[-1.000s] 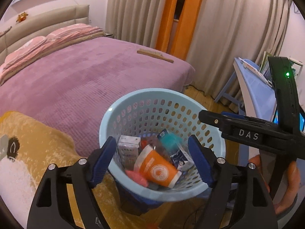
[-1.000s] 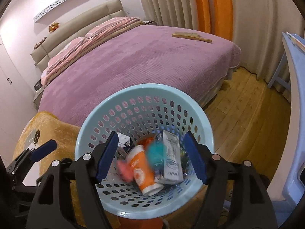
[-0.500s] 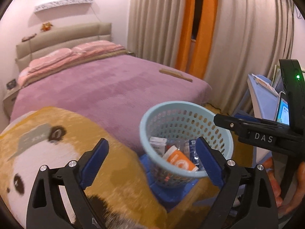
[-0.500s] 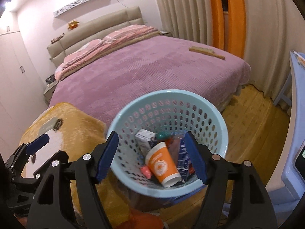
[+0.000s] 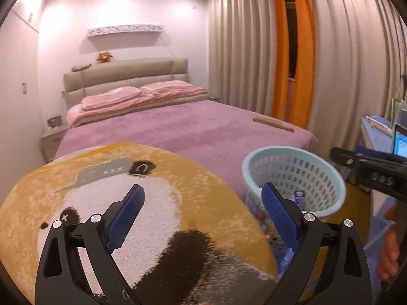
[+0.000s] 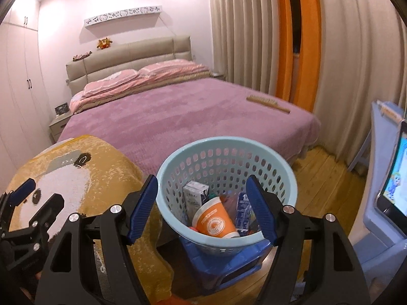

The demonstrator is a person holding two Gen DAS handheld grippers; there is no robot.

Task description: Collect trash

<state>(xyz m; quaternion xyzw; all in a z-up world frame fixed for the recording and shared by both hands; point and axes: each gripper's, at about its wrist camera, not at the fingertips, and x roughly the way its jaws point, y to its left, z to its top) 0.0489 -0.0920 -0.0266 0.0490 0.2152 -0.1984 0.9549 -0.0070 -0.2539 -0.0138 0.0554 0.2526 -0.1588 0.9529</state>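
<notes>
A light blue perforated basket (image 6: 279,170) stands on a blue stool (image 6: 229,267) by the foot of the bed. Inside lie an orange paper cup (image 6: 215,221), a white carton (image 6: 194,194), a blue packet (image 6: 243,209) and other trash. My right gripper (image 6: 203,209) is open and empty, pulled back above and in front of the basket. My left gripper (image 5: 203,214) is open and empty over the yellow panda blanket (image 5: 127,183), with the basket (image 5: 295,178) to its right. The right gripper's body (image 5: 368,175) shows at the right edge of the left wrist view.
A bed with a purple cover (image 6: 178,117) fills the middle, with a wooden brush (image 6: 267,103) near its far corner. Curtains (image 6: 254,38) hang behind. A blue desk with a screen (image 6: 391,178) stands at the right. Wooden floor (image 6: 325,180) lies between bed and desk.
Both grippers have drawn back and up from the basket. The left one has swung left over the panda blanket. The trash has settled in the basket.
</notes>
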